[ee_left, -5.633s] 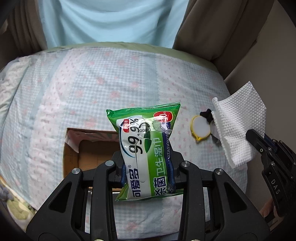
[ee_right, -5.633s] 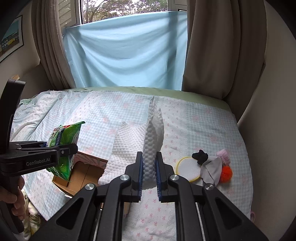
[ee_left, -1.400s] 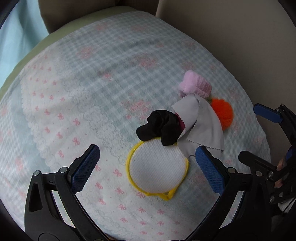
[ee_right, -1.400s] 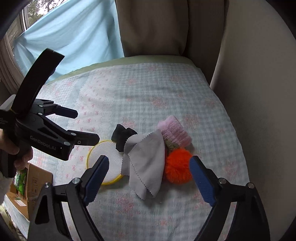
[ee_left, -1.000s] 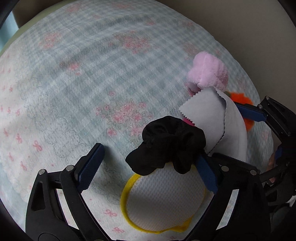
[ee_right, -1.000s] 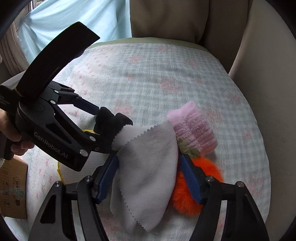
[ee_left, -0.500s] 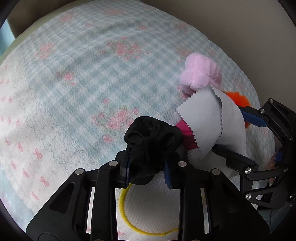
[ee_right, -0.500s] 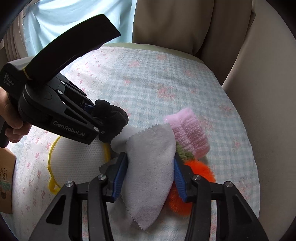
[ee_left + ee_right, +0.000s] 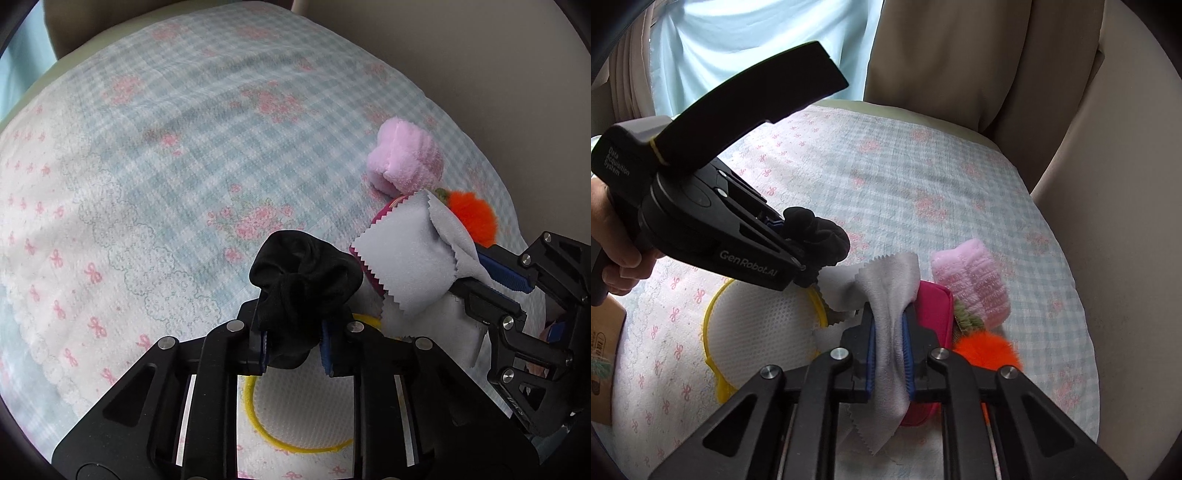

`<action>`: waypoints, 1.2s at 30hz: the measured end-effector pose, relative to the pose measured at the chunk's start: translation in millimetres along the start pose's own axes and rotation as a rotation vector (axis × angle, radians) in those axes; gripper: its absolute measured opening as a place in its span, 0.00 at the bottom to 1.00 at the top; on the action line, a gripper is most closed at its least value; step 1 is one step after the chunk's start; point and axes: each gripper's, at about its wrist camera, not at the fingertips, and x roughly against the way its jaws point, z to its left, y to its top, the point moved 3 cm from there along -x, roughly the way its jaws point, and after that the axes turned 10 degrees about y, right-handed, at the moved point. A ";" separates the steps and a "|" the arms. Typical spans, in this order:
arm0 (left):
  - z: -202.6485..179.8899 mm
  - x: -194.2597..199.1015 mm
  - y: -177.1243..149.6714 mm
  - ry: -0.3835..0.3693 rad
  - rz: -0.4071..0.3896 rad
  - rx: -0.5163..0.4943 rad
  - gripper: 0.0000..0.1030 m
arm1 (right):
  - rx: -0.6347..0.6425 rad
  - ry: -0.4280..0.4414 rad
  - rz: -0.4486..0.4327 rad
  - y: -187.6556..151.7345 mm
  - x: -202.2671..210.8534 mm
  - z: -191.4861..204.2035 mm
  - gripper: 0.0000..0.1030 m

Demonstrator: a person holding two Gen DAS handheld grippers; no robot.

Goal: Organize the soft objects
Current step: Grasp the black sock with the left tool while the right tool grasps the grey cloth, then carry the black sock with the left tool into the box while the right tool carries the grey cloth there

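Left hand-held gripper (image 9: 293, 345): jaws just closed, now clamped on the black scrunchie (image 9: 303, 271), which bunches up above the blue pads. It hangs just over the round white mesh pad with yellow rim (image 9: 306, 410); from the right wrist view the scrunchie (image 9: 816, 240) looks clear of the bedspread.

Right hand-held gripper (image 9: 889, 354): jaws also just closed, now pinched on the grey pinked-edge cloth (image 9: 892, 306). Cloth folds up between the pads, its tail hanging below them. From the left wrist view the same cloth (image 9: 406, 266) arches off the right gripper (image 9: 480, 273), just beside the scrunchie.

Still lying on the checked floral bedspread (image 9: 923, 184):
- pink fuzzy sock roll (image 9: 975, 280), far side of the pile
- magenta zip pouch (image 9: 934, 306), partly under the cloth and touching the sock
- orange pompom (image 9: 988, 349), just right of the right gripper
- mesh pad (image 9: 757, 332), under the left gripper

Cardboard box (image 9: 604, 354) at left edge. A hand (image 9: 613, 236) grips the left gripper's handle.
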 end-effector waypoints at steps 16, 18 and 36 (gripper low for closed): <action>22.1 73.9 -10.6 0.031 -0.087 0.128 0.17 | -0.079 0.007 -0.066 12.8 38.2 -1.9 0.11; 18.3 93.5 -11.1 0.048 -0.105 0.131 0.17 | -0.088 0.011 -0.077 16.6 49.8 -1.5 0.11; 8.5 321.0 -113.6 0.227 -0.243 0.405 0.17 | -0.045 0.112 -0.126 78.1 227.7 47.7 0.11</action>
